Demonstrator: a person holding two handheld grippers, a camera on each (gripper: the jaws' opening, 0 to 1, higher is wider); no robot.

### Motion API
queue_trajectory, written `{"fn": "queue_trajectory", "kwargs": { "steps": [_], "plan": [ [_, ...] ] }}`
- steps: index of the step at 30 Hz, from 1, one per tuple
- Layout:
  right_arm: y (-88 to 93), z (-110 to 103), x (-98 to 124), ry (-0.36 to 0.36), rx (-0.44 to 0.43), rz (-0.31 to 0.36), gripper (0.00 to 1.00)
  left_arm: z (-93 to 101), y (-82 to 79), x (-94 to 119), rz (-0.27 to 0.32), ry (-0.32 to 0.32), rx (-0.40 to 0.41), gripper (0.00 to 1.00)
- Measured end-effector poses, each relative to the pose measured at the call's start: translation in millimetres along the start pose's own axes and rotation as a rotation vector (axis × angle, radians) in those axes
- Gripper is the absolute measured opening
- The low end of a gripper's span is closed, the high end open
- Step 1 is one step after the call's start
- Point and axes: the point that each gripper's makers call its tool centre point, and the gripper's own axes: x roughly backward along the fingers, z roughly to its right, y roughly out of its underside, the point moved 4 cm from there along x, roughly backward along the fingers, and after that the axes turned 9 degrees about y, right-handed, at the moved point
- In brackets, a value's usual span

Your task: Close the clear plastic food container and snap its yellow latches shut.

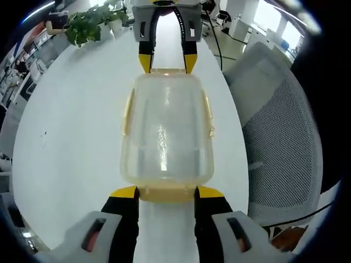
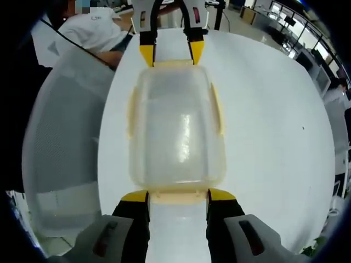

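Squarely in the middle of the white bench (image 1: 71, 137) sits the clear plastic food container (image 1: 166, 131), lid on, its pale yellow latches showing along all four sides. One side latch (image 1: 127, 112) and its opposite (image 1: 208, 115) lie against the container's long walls. The left gripper (image 1: 166, 192) faces one short end, its yellow-tipped jaws apart with the end latch (image 1: 167, 193) between their tips. The right gripper (image 2: 177, 195) faces the other short end in the same way, jaws apart on either side of that end's latch (image 2: 178, 196); whether either pair is pressing the latch cannot be told. Each gripper appears at the far end of the container in the other's view. Beside the bench stands a grey mesh office chair (image 1: 279, 126). A potted plant (image 1: 90, 22) stands on the bench's far edge. A person in a white shirt (image 2: 93, 30) sits beyond the chair.
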Motion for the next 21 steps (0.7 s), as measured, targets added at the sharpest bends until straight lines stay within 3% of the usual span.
{"fn": "queue_trajectory", "kwargs": {
  "steps": [21],
  "plan": [
    [32.9, 1.6, 7.7, -0.003, -0.006, -0.044, 0.38, -1.4, -30.9, -14.4, 0.017, 0.008, -0.013, 0.38]
  ]
}}
